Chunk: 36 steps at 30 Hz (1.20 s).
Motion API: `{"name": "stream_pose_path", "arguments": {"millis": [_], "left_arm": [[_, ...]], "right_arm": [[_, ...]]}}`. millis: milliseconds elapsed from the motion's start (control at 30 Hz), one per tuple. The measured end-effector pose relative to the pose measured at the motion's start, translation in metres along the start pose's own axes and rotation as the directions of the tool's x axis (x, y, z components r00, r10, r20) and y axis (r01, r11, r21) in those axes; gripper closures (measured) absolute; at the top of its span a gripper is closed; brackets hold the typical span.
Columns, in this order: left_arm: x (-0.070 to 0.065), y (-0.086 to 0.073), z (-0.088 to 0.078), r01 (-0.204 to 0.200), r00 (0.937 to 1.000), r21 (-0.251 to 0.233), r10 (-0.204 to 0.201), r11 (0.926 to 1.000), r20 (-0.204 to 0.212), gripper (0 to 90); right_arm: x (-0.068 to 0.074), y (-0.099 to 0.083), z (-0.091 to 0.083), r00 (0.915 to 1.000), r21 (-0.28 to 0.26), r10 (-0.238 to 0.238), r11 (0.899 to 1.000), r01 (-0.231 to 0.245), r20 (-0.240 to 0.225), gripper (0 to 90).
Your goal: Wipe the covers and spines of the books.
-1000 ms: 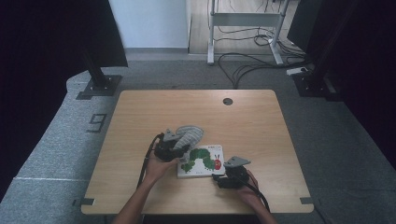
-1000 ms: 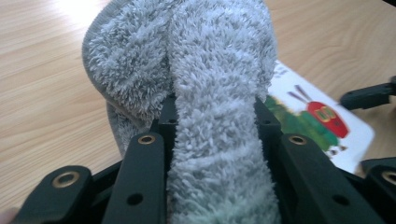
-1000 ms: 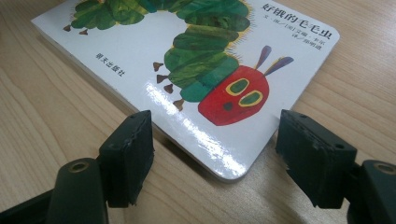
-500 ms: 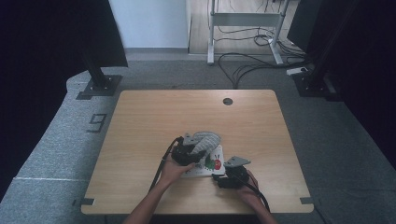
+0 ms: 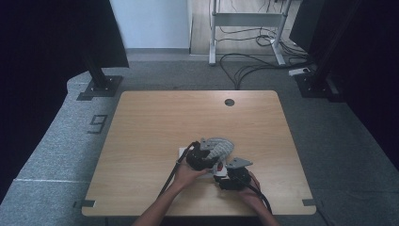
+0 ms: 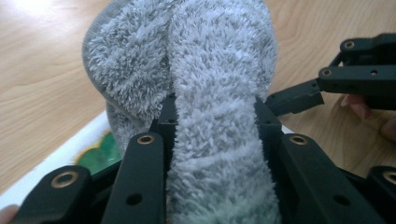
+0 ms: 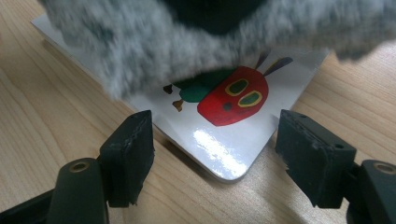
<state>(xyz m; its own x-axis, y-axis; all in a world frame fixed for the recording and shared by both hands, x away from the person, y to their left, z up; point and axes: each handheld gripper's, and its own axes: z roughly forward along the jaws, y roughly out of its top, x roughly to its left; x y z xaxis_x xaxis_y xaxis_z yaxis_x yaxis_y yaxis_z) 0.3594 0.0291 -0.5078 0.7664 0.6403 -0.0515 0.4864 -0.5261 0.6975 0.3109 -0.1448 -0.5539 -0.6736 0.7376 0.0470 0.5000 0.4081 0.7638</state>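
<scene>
**Fleece cloth over board book: handling notes**

Tabletop (image 5: 155, 122): bare wood, nothing else on it near the work.

Board book (image 7: 233, 140): lay flat directly ahead of the right gripper (image 7: 212, 154), its rounded corner pointing in between the jaws. Those jaws stood spread wide, one either side of that corner, pads off it. Judged stiff and thin, with a glossy cover that threw glare, so probably slippery. Flat on wood it gives little to get under; the best hold looked like that free corner or the edge beside it, pinched across the thickness. Probably light.

Grey fleece cloth (image 6: 215, 93): pinched by the left gripper (image 5: 203, 159), jaws pressed together on a bunched fold, the rest mounding up beyond the fingertips. It draped over the far part of the book as seen from the right gripper. Judged soft, limp and light; it won't hold shape and will drag or snag rather than slide. A thick fold held deep between the pads is the safe grip, as here.

Markings: cover art was a red caterpillar face (image 7: 232, 101) with yellow-green eyes and a green body. No title, brand or label readable in any view; the cloth covered the rest of the cover.
</scene>
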Motion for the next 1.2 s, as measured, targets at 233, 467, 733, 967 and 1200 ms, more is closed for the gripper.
{"name": "stream_pose_path", "arguments": {"millis": [233,467,733,967,1200], "left_arm": [[-0.003,-0.004,0.011,-0.013,0.9999,0.032,0.013,0.9994,-0.009,64.4],[-0.002,-0.004,0.011,-0.005,0.9999,0.028,0.006,0.9996,-0.008,64.3],[0.002,-0.005,0.009,0.011,0.9998,0.02,-0.01,0.9997,-0.018,64.1],[0.017,-0.01,-0.002,0.04,0.9976,0.02,-0.038,0.999,-0.057,64.0],[0.047,-0.026,-0.023,0.109,0.9882,0.007,-0.108,0.994,-0.109,63.9]], "right_arm": [[0.0,0.0,0.0,1.0,0.001,-0.001,1.0,0.001,0.0,27.3],[0.0,0.0,0.0,1.0,0.001,-0.002,1.0,0.002,0.003,27.6],[0.0,0.0,0.0,1.0,0.0,-0.001,1.0,0.001,0.005,28.3],[0.0,0.0,0.0,0.9999,-0.001,-0.004,1.0,0.004,0.012,28.8],[0.0,0.0,0.0,0.9999,-0.002,-0.002,1.0,0.002,0.01,28.8]]}}
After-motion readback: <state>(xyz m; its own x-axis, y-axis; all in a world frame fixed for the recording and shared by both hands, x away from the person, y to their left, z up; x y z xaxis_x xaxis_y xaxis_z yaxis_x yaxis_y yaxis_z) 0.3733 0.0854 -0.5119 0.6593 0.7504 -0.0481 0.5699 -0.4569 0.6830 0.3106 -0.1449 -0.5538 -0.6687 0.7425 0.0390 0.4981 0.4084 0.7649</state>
